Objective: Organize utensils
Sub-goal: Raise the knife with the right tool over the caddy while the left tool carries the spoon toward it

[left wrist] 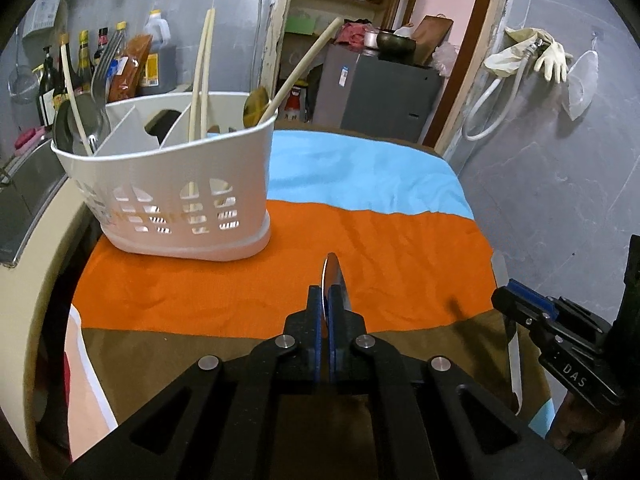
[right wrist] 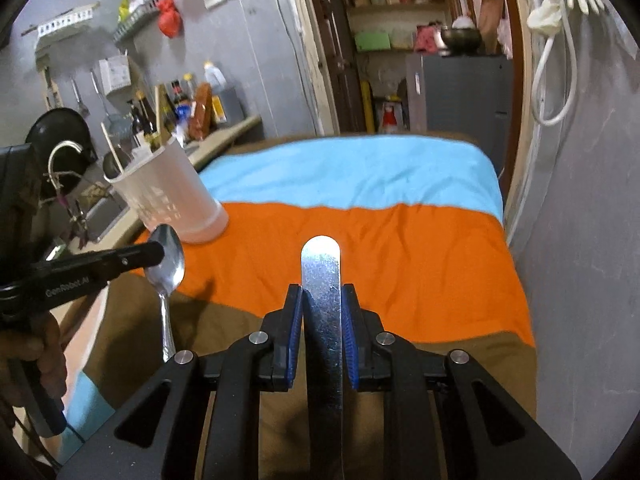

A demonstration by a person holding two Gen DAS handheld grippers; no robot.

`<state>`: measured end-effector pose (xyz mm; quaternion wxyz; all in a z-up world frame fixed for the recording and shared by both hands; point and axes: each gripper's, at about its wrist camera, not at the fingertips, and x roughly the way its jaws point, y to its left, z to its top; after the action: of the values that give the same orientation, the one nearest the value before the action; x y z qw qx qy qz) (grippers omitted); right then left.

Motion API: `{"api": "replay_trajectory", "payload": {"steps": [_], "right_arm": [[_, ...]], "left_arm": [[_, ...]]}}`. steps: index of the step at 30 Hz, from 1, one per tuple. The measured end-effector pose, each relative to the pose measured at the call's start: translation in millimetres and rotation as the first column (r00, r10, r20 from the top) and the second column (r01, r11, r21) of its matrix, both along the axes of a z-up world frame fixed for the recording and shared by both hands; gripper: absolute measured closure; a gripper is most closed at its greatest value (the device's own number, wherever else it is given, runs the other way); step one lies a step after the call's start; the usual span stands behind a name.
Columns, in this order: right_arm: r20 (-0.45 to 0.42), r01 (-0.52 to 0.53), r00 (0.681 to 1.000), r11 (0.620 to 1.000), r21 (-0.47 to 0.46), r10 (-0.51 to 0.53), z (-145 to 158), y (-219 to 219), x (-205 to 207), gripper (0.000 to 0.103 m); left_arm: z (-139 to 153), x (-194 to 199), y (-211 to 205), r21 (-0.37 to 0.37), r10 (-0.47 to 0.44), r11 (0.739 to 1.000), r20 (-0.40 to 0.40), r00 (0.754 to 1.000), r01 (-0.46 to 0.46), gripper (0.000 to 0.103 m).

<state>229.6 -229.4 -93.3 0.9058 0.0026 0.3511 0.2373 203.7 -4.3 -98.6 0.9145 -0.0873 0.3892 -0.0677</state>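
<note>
Both hand-held grippers grip cutlery short of the white caddy [left wrist: 176,200]: left hand-held gripper [left wrist: 325,304] pinches a spoon [right wrist: 166,258], right hand-held gripper [right wrist: 322,300] clamps a flat metal handle [right wrist: 322,280].

Black tool [right wrist: 322,334], blue pads [right wrist: 295,332], silver screws [right wrist: 258,337]

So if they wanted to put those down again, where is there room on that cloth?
The orange band right of the white caddy lies bare, and so does the blue band behind it. The caddy itself is crowded with utensils, and bottles pack the counter behind it.
</note>
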Motion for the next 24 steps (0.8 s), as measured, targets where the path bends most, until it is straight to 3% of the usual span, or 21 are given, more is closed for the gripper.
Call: {"api": "replay_trajectory", "payload": {"steps": [14, 24], "right_arm": [[0.013, -0.012, 1.0, 0.997, 0.076, 0.011, 1, 3, -6, 0.087], [0.121, -0.045, 0.992, 0.99, 0.133, 0.029, 18, 4, -17, 0.087]], "left_arm": [[14, -11, -1, -0.006, 0.009, 1.0, 0.028, 1.0, -0.009, 0.103], [30, -24, 3, -0.004, 0.042, 0.999, 0.152, 0.987, -0.042, 0.103]]}}
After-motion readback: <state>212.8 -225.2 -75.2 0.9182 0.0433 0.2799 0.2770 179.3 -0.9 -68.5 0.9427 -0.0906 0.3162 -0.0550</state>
